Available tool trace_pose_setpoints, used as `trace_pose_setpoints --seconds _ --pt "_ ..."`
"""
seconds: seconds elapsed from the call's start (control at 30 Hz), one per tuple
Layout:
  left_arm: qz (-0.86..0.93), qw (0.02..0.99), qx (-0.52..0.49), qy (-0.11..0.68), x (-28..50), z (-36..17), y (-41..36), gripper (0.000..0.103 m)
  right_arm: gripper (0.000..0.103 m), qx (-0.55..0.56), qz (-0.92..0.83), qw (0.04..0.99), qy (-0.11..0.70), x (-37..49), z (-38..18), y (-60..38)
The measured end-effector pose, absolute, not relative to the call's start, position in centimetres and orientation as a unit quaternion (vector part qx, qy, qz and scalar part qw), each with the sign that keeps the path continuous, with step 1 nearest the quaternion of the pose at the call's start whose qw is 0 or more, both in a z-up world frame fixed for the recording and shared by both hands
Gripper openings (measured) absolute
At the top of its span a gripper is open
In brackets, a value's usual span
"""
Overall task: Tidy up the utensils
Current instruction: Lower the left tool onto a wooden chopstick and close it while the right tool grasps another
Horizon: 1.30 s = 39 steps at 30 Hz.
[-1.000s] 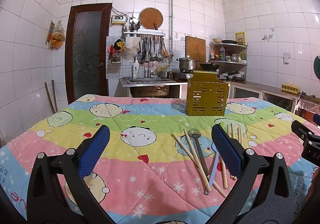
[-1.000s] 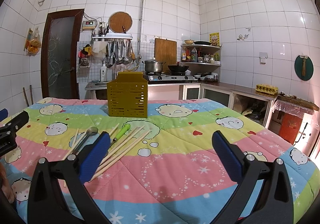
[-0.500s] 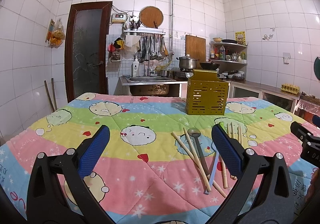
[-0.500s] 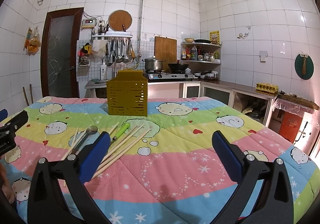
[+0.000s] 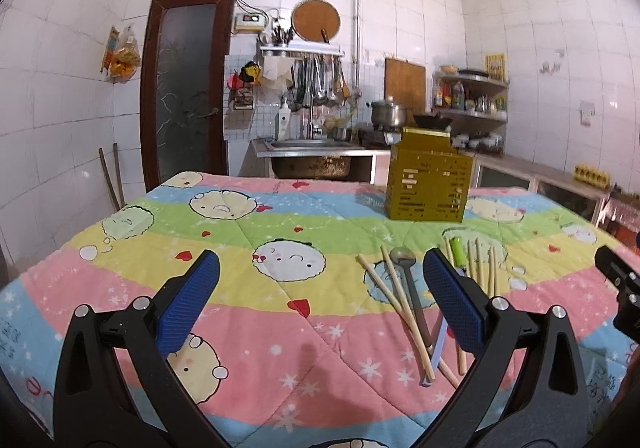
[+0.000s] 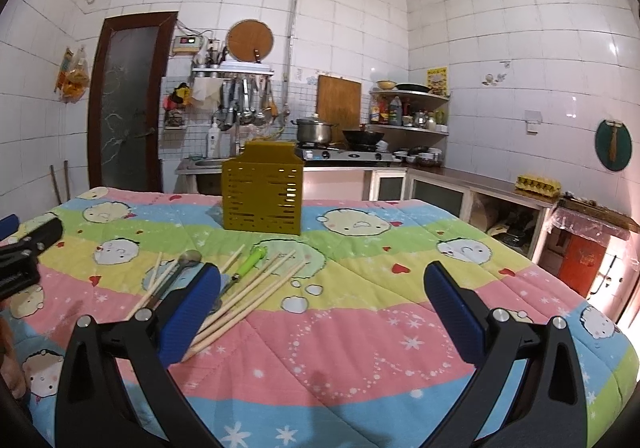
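A yellow slotted utensil holder (image 5: 428, 184) (image 6: 262, 192) stands upright on the cartoon quilt at the far side. In front of it lie loose utensils: several wooden chopsticks (image 5: 396, 304) (image 6: 256, 284), a metal spoon (image 5: 404, 260) (image 6: 188, 260), a green-handled tool (image 5: 456, 248) (image 6: 250, 262) and a pale blue stick (image 5: 438, 344). My left gripper (image 5: 318, 300) hovers open above the quilt, the utensils just by its right finger. My right gripper (image 6: 320, 304) is open too, with the chopsticks beside its left finger. Nothing is held.
The quilt (image 5: 240, 232) covers the whole table. The right gripper's body (image 5: 618, 280) shows at the left view's right edge, the left gripper's (image 6: 28, 252) at the right view's left edge. Behind are a sink (image 5: 312, 152), stove with pot (image 6: 314, 130) and shelves.
Both views have shifted only slightly; the grippers stay open and the utensils and holder have not moved.
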<state>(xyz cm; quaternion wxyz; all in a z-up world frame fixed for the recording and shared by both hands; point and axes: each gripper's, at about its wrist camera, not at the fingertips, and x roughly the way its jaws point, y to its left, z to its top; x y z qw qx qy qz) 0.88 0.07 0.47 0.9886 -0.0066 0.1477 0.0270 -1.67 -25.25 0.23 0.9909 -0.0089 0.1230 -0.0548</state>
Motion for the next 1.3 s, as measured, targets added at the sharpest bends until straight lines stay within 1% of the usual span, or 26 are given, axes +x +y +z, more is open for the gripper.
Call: trace_pose_setpoints --seconds 0.17,0.4,0.57,0.63,0.73,0.87,1.03,1.13,1.3 --pt "0.008 0.986 0.015 0.164 2.3 2.1 -0.5 0.098 0.099 0.003 -0.035 0.991 0.126 -0.3 1.5 -25.6" --pt "-0.02 0.984 0.02 0.174 6.7 5.4 -1.1 0.098 0.099 -0.005 -0.057 0.986 0.158 4.5 3.7 -25.7" --pt "-0.03 0.978 0.022 0.205 11.1 5.7 -1.9 0.098 0.099 0.009 -0.077 0.977 0.2 8.8 4.3 -26.4" --pt "-0.02 0.974 0.035 0.222 13.1 5.3 -2.5 0.098 0.099 0.019 -0.08 0.971 0.225 10.4 4.1 -26.9" --pt "-0.013 0.965 0.041 0.258 15.7 4.4 -3.1 0.098 0.099 0.031 -0.096 0.953 0.285 13.8 3.4 -27.8" --pt "-0.009 0.953 0.044 0.299 18.6 3.1 -3.3 0.098 0.099 0.057 -0.12 0.938 0.321 17.3 2.5 -28.9" --pt "-0.008 0.948 0.032 0.317 19.9 1.4 -2.6 0.098 0.099 0.044 -0.144 0.925 0.348 19.2 -0.8 -28.6" --pt "-0.013 0.938 0.025 0.347 20.9 -0.5 -2.2 0.098 0.099 0.049 -0.147 0.918 0.365 20.0 -3.1 -28.8" --pt "-0.014 0.925 0.008 0.38 21.8 -3.1 -1.4 0.098 0.099 0.035 -0.155 0.918 0.363 20.2 -4.2 -28.6"
